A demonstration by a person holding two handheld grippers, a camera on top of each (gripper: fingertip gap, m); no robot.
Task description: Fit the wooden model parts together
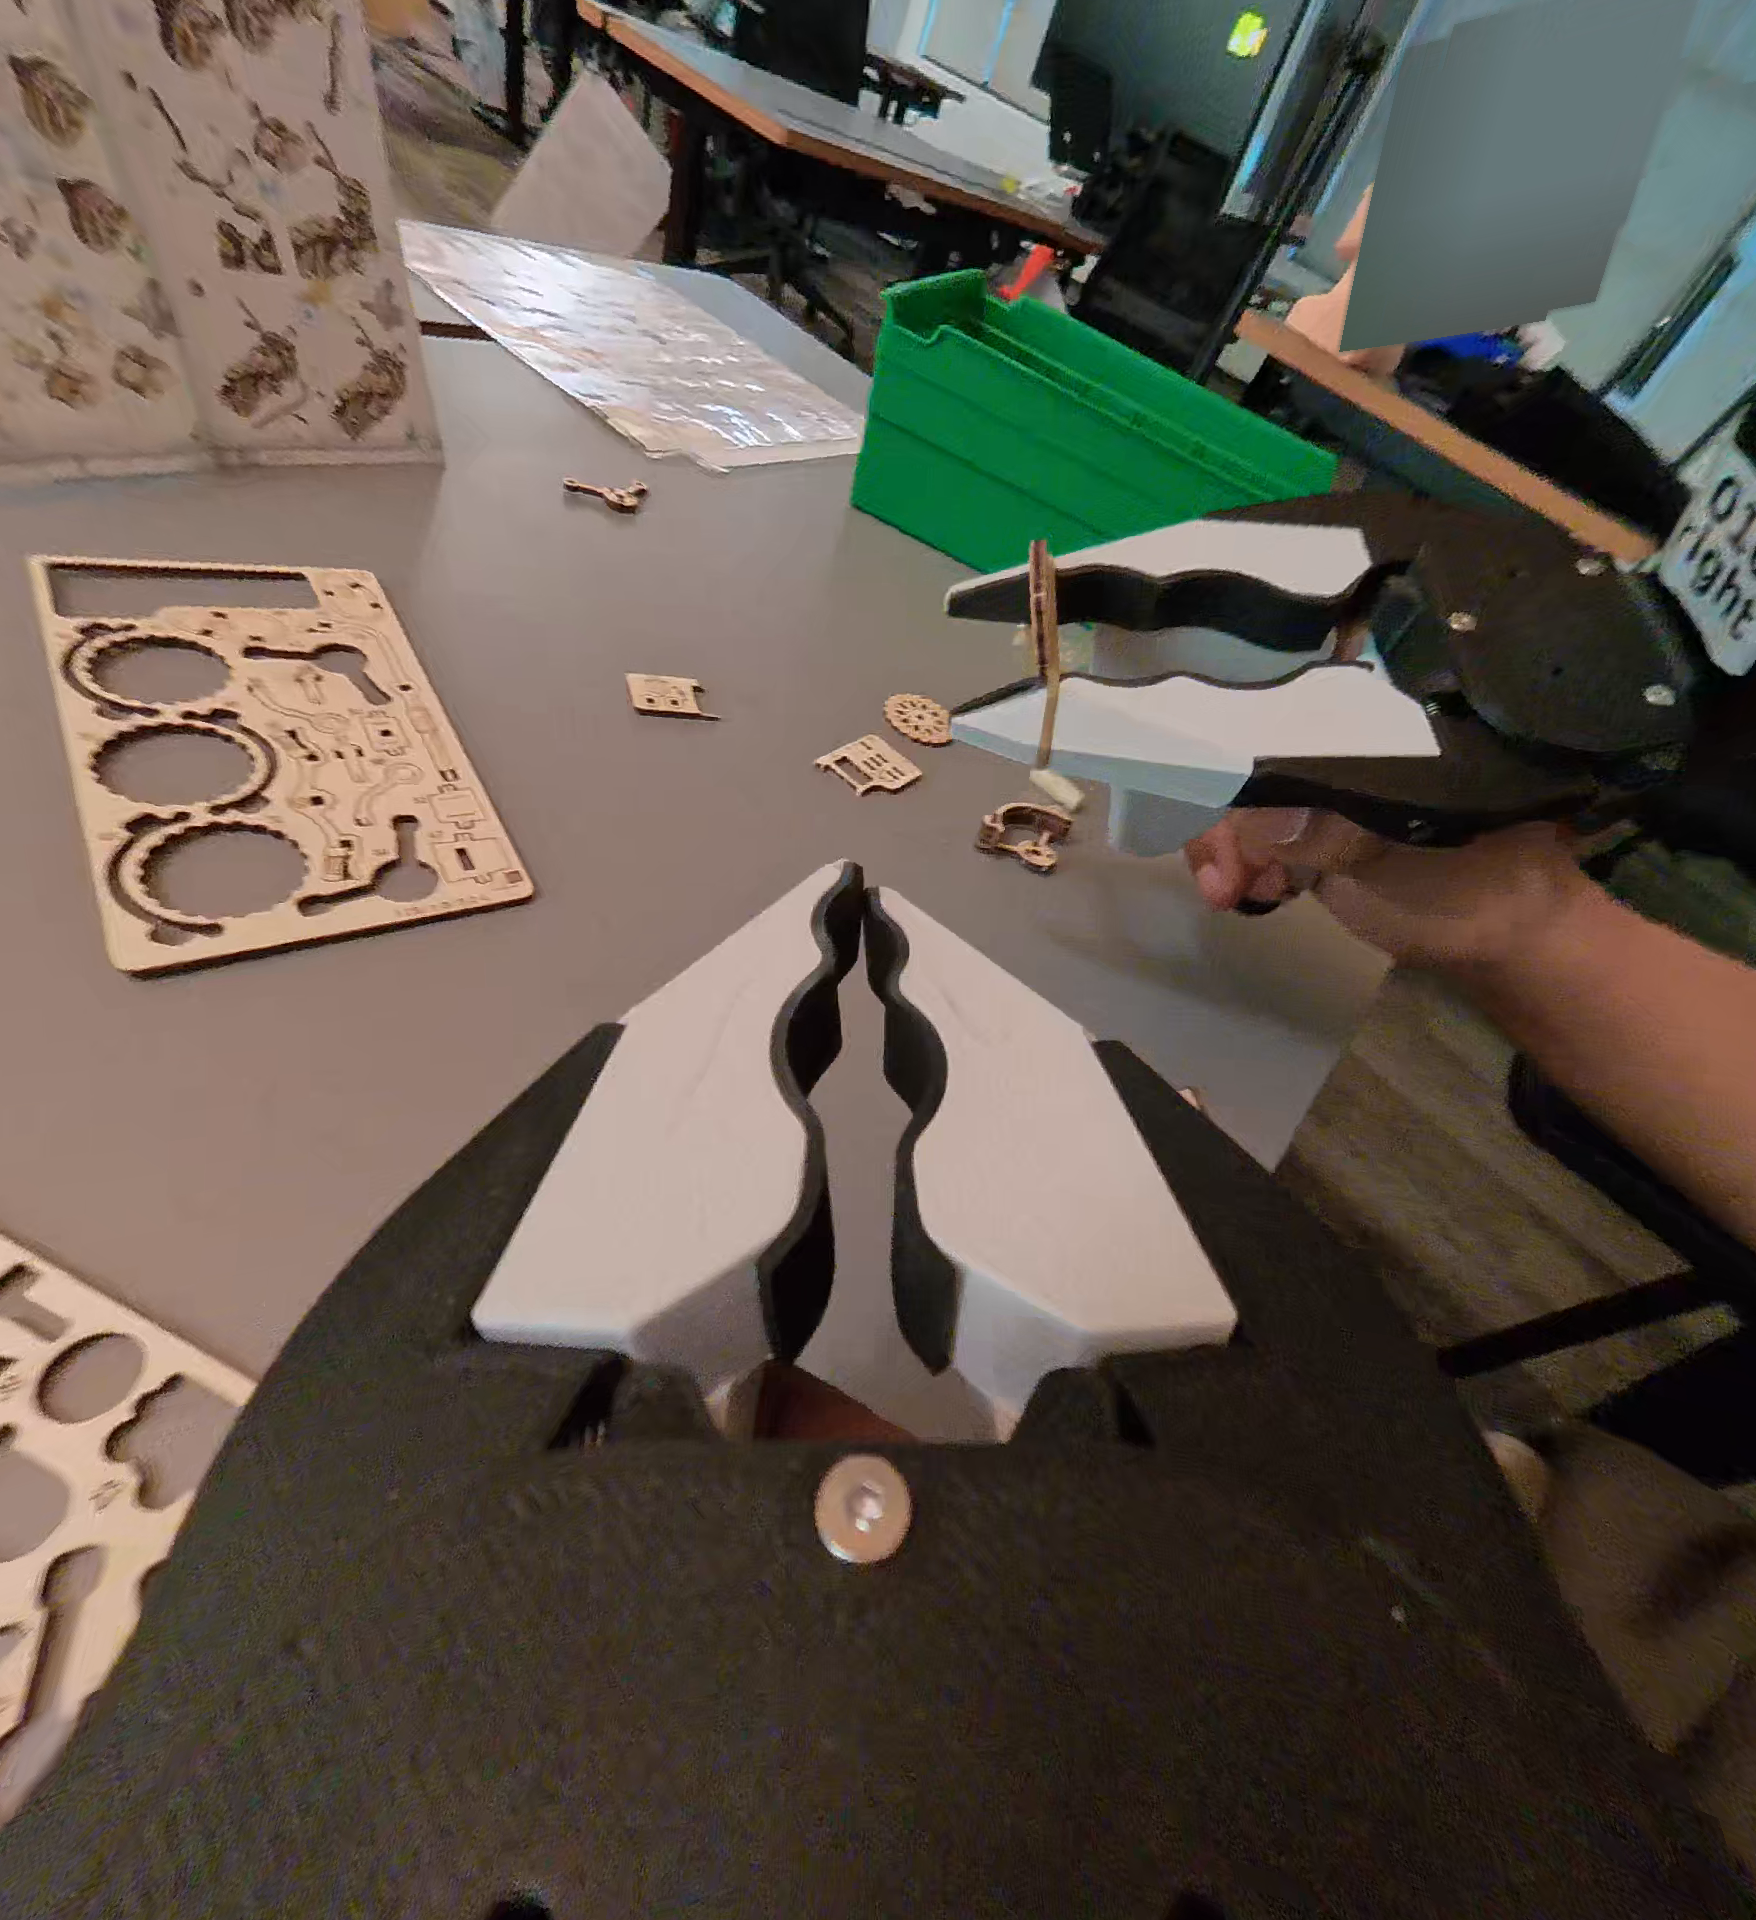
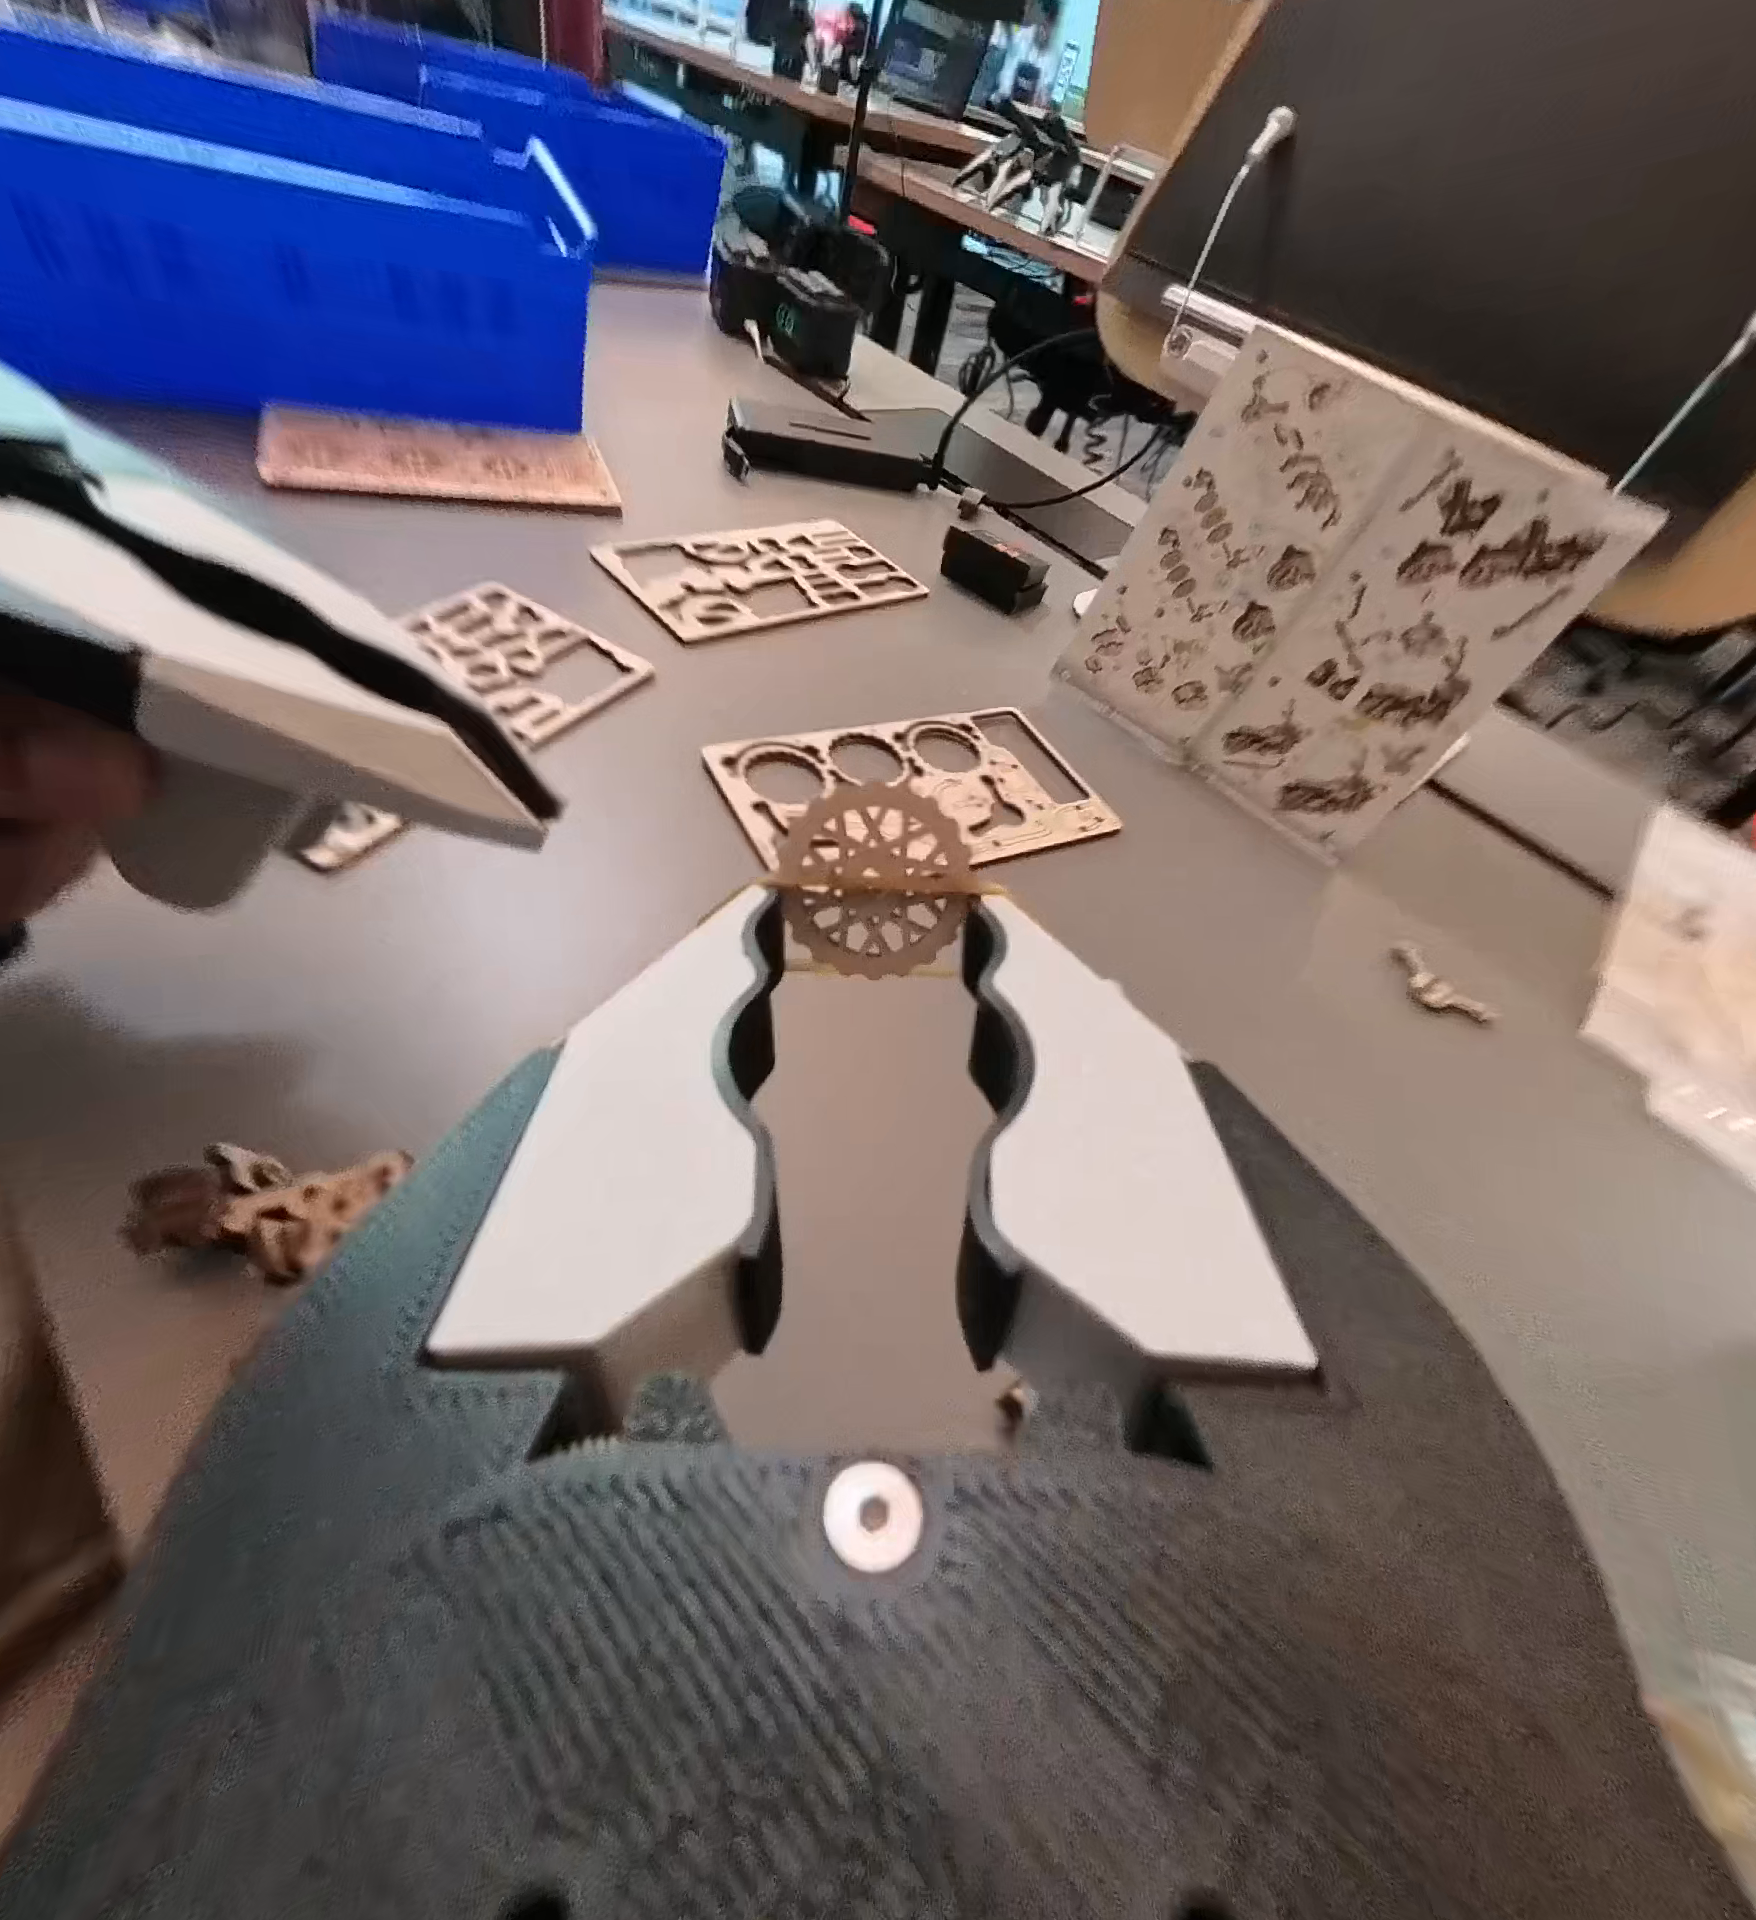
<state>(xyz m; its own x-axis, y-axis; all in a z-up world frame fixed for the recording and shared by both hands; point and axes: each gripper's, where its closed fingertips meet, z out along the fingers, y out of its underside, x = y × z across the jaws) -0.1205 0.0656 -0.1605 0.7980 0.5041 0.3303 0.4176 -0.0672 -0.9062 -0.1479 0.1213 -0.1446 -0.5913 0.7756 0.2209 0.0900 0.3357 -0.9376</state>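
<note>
While the right gripper clamps a wooden gear wheel by its rim between its fingertips, with the wheel's toothed, spoked face turned toward the right wrist camera, the left gripper has its tips pressed together on nothing. In the left wrist view the right gripper sits at about two o'clock, raised above the grey table, and the wheel shows edge-on as a thin upright strip across its tips. A hand grips the handle beneath it.

Loose parts lie on the table below that gripper: a smaller gear, a slotted flat piece, a curved bracket-like assembly and a small square plate. At ten o'clock lies a punched-out plywood sheet with three round holes; a key-shaped piece rests at eleven o'clock, and a green bin stands at one o'clock.

In the right wrist view the left gripper reaches in from nine o'clock, apart from the wheel. The same three-hole sheet lies just beyond the wheel, a printed instruction sheet stands propped at two o'clock, and blue bins line the far edge at eleven o'clock.
</note>
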